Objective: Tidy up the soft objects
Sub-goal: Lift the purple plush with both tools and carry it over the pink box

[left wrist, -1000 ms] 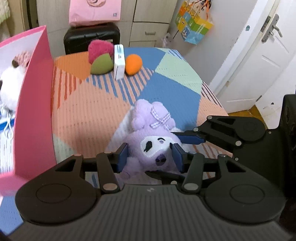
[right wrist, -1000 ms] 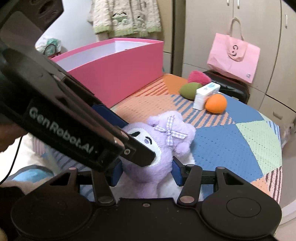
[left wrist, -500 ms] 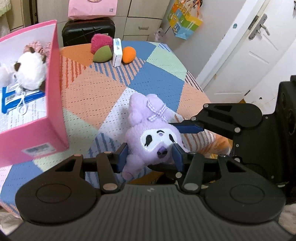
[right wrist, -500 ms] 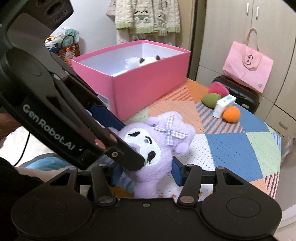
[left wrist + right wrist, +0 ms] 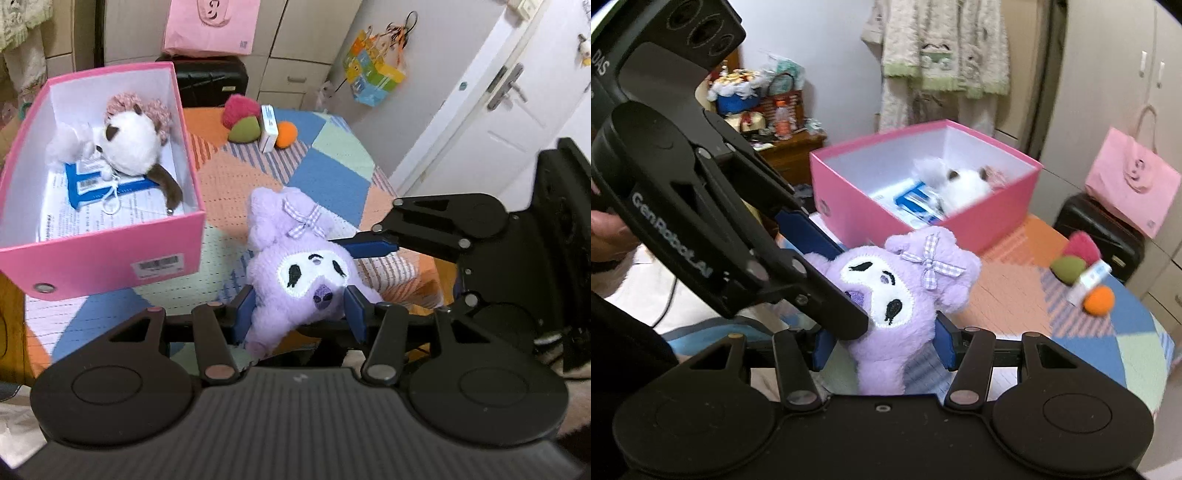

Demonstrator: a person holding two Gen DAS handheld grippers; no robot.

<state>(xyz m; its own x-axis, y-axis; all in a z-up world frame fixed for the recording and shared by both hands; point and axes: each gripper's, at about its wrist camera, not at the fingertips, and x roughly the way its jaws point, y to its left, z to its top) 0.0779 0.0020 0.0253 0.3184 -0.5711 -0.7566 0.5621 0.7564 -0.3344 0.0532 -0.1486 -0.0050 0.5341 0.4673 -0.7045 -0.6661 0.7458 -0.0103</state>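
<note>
Purple plush (image 5: 295,280) held above patchwork desk (image 5: 328,181), right of pink box (image 5: 110,258). Left gripper (image 5: 299,314) jaws opening, pads still touching plush sides. Right gripper (image 5: 882,347) jaws pinching plush body. White plush (image 5: 129,144) inside box. Three pompoms (image 5: 243,125), small white carton at desk far end.

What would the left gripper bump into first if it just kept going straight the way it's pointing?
The purple plush. It already sits between the left gripper's opening jaws, so it is first in line. Past it lies the patchwork tablecloth, though depth is hard to judge.
</note>
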